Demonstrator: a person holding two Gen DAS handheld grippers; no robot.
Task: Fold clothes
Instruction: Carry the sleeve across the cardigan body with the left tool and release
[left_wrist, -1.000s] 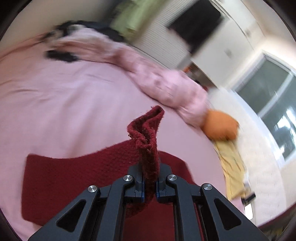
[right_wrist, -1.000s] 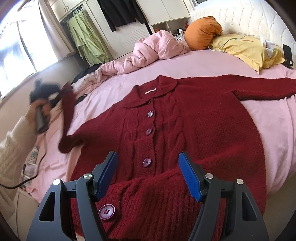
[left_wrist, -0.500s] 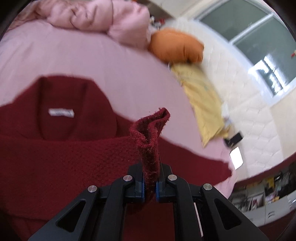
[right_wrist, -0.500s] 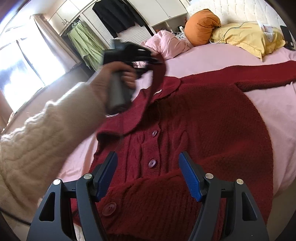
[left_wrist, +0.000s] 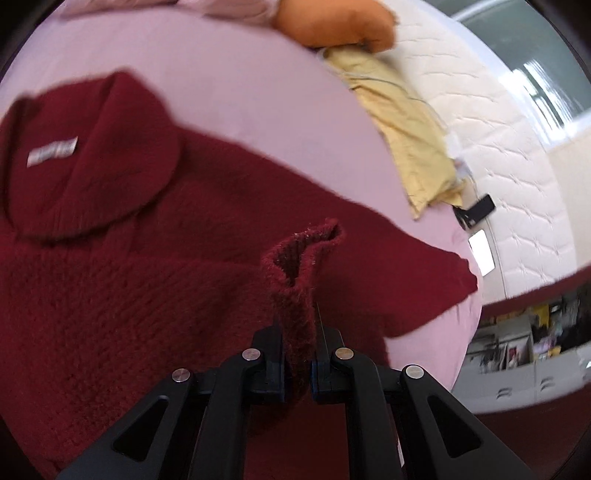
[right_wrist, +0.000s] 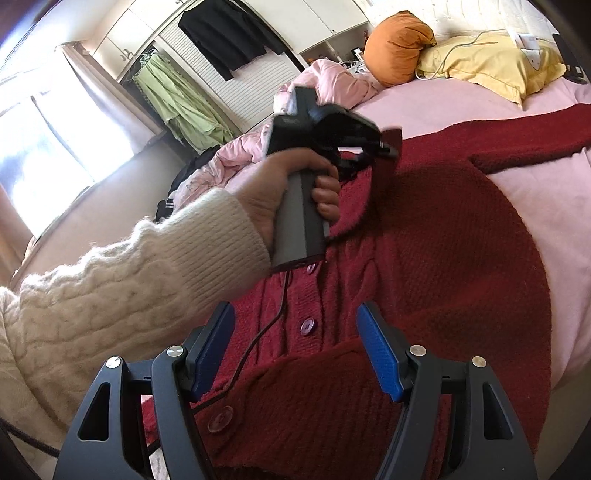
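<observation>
Sleeve cuff (left_wrist: 301, 266), now carried over the cardigan (right_wrist: 443, 240), pinched in left hand-held gripper (left_wrist: 297, 369); right hand-held gripper (right_wrist: 295, 350) spread.

Left wrist cam sits right behind its own tongs (left_wrist: 297, 354), close above the red cardigan (left_wrist: 110, 295), looking down across the collar toward the headboard (left_wrist: 517, 147) side of the bed (left_wrist: 240, 85). Right wrist cam hangs back at the hem end, facing up the cardigan's length toward the wardrobe (right_wrist: 258, 48), with its tongs (right_wrist: 295, 343) low in frame. Both catch the cardigan, orange pillow (right_wrist: 399, 44), yellow pillow (right_wrist: 491, 62) and pink sheet; the right one also sees the left hand (right_wrist: 291, 192).
</observation>
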